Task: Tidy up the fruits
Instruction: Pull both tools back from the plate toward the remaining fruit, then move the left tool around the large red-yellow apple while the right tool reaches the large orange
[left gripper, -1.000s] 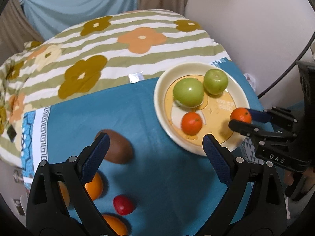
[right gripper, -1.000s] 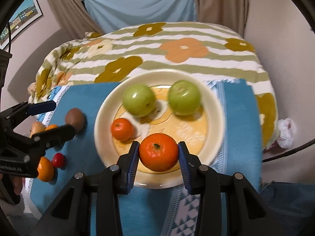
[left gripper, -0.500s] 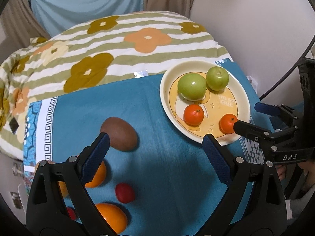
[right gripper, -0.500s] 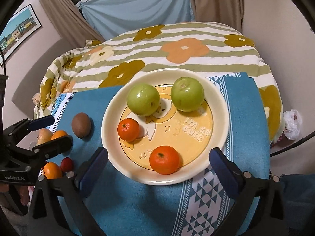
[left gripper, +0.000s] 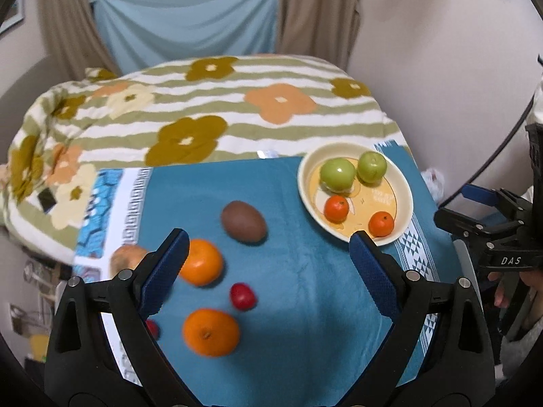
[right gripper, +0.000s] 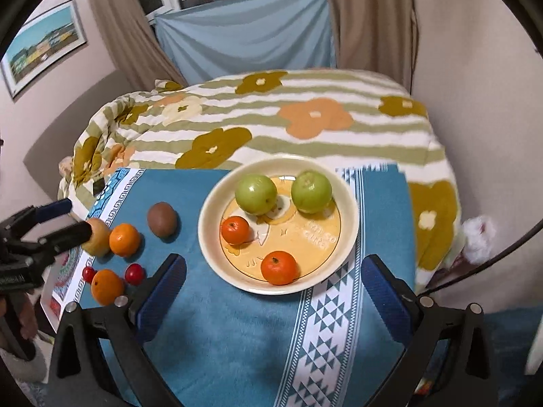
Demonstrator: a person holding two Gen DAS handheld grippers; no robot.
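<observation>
**Right wrist view: tongs wide, plate filling up**

Right wrist view, and the right tongs [right gripper: 273,278] hang wide apart, blue pads spread, nothing between them — the jaws have just been opening. Straight ahead of them sits the cream plate [right gripper: 349,203] on the blue cloth [right gripper: 237,339]. Nearest the tongs, just inside the plate's rim, rests a mandarin [right gripper: 279,268], free of the pads. A second mandarin [right gripper: 235,230] lies beyond it to the left, and two green apples [right gripper: 256,192] stand side by side at the far end.

Off to the left of these tongs, loose on the cloth: a brown kiwi [right gripper: 162,219], an orange [right gripper: 124,239], another orange [right gripper: 107,287], and a small red fruit [right gripper: 134,273].

Over to the left wrist view: the left tongs [left gripper: 268,254] also stand fully open and hold nothing. The kiwi [left gripper: 243,221] lies just ahead between the pads' line, one orange [left gripper: 201,262] touches the left pad in the picture, and the plate [left gripper: 405,200] sits ahead to the right. Everything rests on a bed with a flowered blanket [left gripper: 210,108].
</observation>
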